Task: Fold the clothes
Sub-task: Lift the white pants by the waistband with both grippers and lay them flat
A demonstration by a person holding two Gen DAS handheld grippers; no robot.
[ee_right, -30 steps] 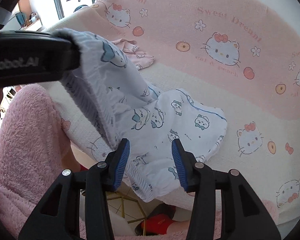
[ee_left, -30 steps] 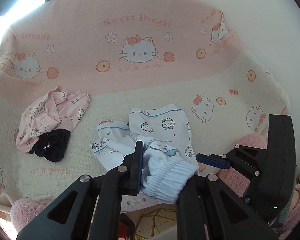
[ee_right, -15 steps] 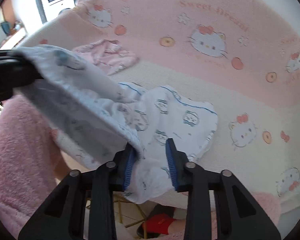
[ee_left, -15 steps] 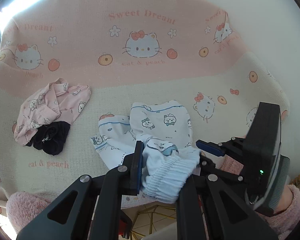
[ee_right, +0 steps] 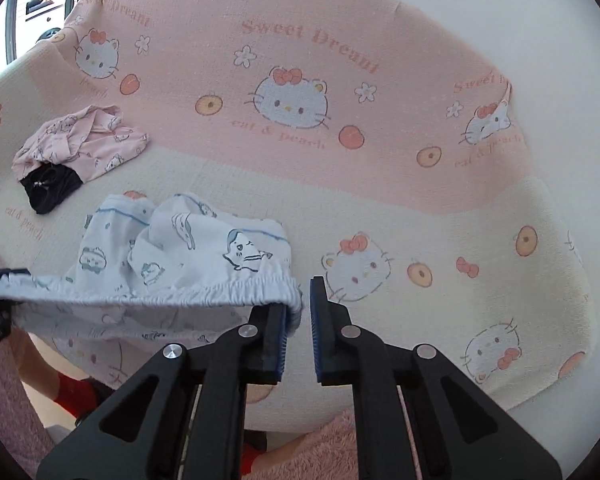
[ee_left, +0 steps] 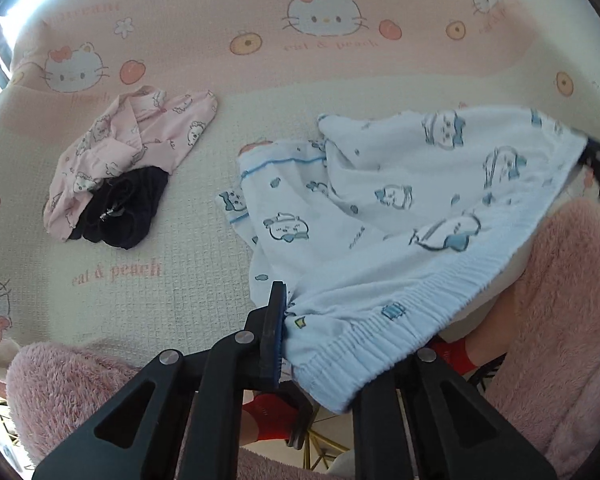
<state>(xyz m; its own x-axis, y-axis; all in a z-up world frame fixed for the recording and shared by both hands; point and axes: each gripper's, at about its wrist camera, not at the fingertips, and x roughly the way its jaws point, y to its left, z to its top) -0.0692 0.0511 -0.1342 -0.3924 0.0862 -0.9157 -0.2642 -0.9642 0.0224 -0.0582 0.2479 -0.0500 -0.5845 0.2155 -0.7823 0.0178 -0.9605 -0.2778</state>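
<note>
**Waistband stretched between two grips**

The pale blue printed shorts hang over the sofa's front edge, their ribbed waistband pulled taut, legs trailing back onto the sofa cover. The left hand-held gripper is clamped on one waistband end. The right hand-held gripper has just been closing; the other end is caught at its left pad, a slim gap showing. A pink garment and a black one lie toward the seat's left end.
</note>
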